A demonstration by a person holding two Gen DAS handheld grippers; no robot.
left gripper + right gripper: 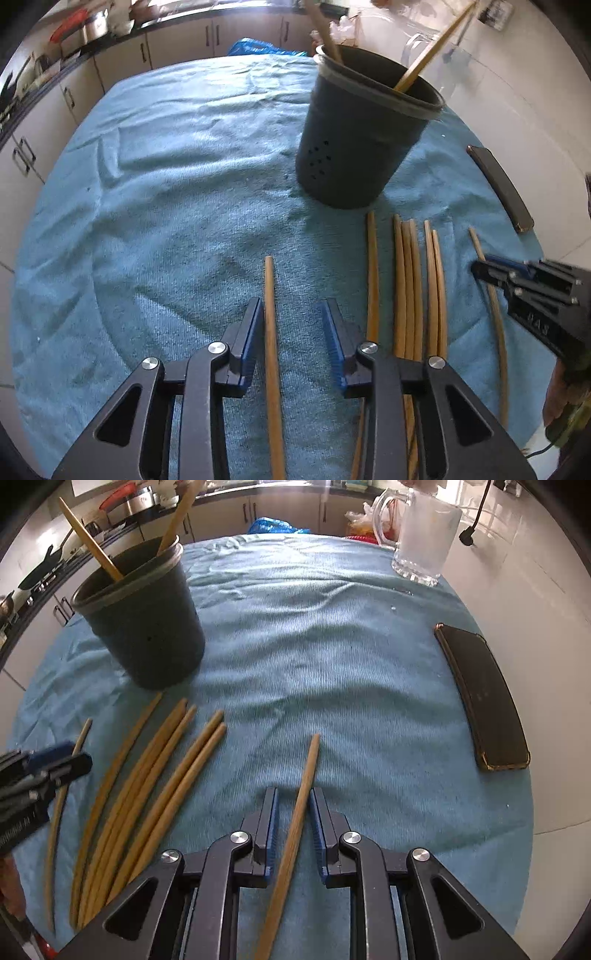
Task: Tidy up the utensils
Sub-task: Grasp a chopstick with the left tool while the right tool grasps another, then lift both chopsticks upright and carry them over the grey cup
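Nearest in the left wrist view, the left gripper stands with its blue-padded jaws spread; a single pale wooden chopstick lies on the towel between them, close against the left pad, and no pinch shows. Its long axis runs straight ahead along the fingers, toward the dark round plastic utensil holder.

In the right wrist view, the right gripper has its jaws drawn narrow around another lone wooden chopstick, which lies slightly slanted between the pads, tip pointing away from the camera. Small gaps seem to remain on both sides, so I judge it framed rather than clamped.

Between the two grippers, just in front of the holder, a loose row of wooden chopsticks lies roughly parallel on the wrinkled blue terry towel.

The holder stands upright on the towel with two chopsticks already leaning inside. To its right lies a flat black case; beyond that, at the towel's far edge, a frosted glass mug.

Both sticks sit ready; closing, then lifting toward the holder, looks next.
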